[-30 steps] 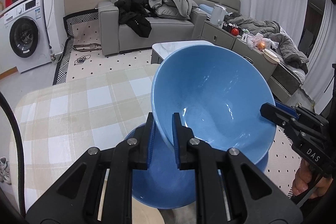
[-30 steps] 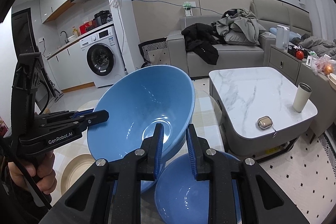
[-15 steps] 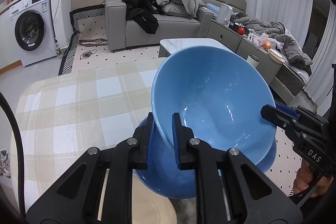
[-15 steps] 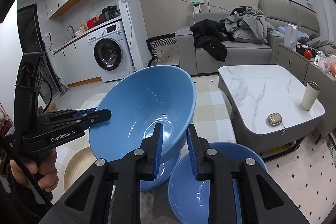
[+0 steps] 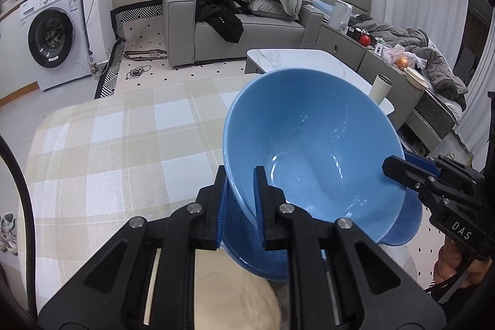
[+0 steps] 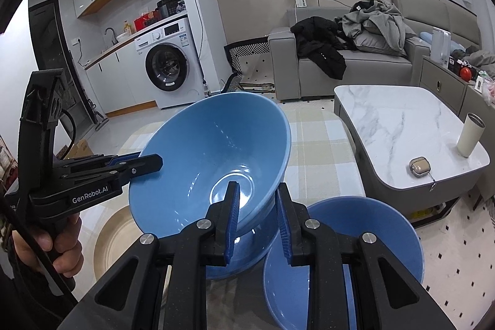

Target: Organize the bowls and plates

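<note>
Change since a second ago: the held blue bowl [image 5: 309, 144] sits lower against the room; in the left wrist view more of the checked tablecloth [image 5: 108, 144] and the floor beyond it shows above its rim, and the bowl beneath [image 5: 405, 221] is closer under it.
Change in the right wrist view: the separate blue bowl [image 6: 355, 237] at lower right shows more of itself than before.
Left gripper [image 5: 239, 200]: jaws clamped on the near rim of the held bowl, one finger inside, one outside.
Right gripper [image 6: 256, 215]: jaws pinched on the opposite rim of the same bowl, one blue pad inside, the other outside.
Pose: both grippers point downward at a slant and face each other across the bowl; a hand [image 6: 65, 249] grips the left gripper's handle.
Held bowl: tilted, carried between both grippers, directly over the bowl beneath; whether they touch cannot be told.
Nearby: a beige round plate [image 6: 114, 234] lies on the table beside the bowls.
</note>
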Available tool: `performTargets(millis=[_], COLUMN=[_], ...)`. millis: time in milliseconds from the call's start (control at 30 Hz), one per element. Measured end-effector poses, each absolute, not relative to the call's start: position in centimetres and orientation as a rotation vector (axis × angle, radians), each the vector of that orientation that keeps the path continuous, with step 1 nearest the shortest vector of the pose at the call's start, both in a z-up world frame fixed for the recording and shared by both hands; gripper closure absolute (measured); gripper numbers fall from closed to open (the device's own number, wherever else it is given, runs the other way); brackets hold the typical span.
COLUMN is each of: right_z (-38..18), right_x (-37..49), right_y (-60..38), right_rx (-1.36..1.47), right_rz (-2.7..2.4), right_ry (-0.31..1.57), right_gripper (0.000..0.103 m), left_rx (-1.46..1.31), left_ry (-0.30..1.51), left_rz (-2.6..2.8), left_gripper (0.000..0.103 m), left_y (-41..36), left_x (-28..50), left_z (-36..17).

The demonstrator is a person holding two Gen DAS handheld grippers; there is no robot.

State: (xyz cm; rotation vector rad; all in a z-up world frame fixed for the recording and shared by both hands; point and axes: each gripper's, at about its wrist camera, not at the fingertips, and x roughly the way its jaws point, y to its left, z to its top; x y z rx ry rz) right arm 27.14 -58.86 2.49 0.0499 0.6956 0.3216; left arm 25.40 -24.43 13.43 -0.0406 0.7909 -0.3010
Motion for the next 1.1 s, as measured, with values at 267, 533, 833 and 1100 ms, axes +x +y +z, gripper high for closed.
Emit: performTargets(millis=[267,533,833,1100], right_z=[1.3,0.1,-0.8,-1.6], right_x=[27.4,27.3,27.0,26.8], right_y=[-58.4,-58.1,-57.7,-57.6], right_rx=[0.044,0.04,0.036,0.016], right_rz=[0.337,0.337,0.332,0.318], right_ry=[0.715,0.731,0.756,0.768], right_gripper=[0.079,0.079,0.079,0.079], left_rx=[-0.053,-0.041,-0.04,-0.039], left_ry=[0.809,0.82,0.839,0.855], left_rz=[-0.291,-0.286,-0.282,-0.283], left_gripper=[0.092,0.092,0.092,0.091], left_y=[-23.3,-23.2,-23.4,-23.4], left_x=[25.2,25.0,25.0,25.2], left_z=[11.7,10.5,9.0,7.6])
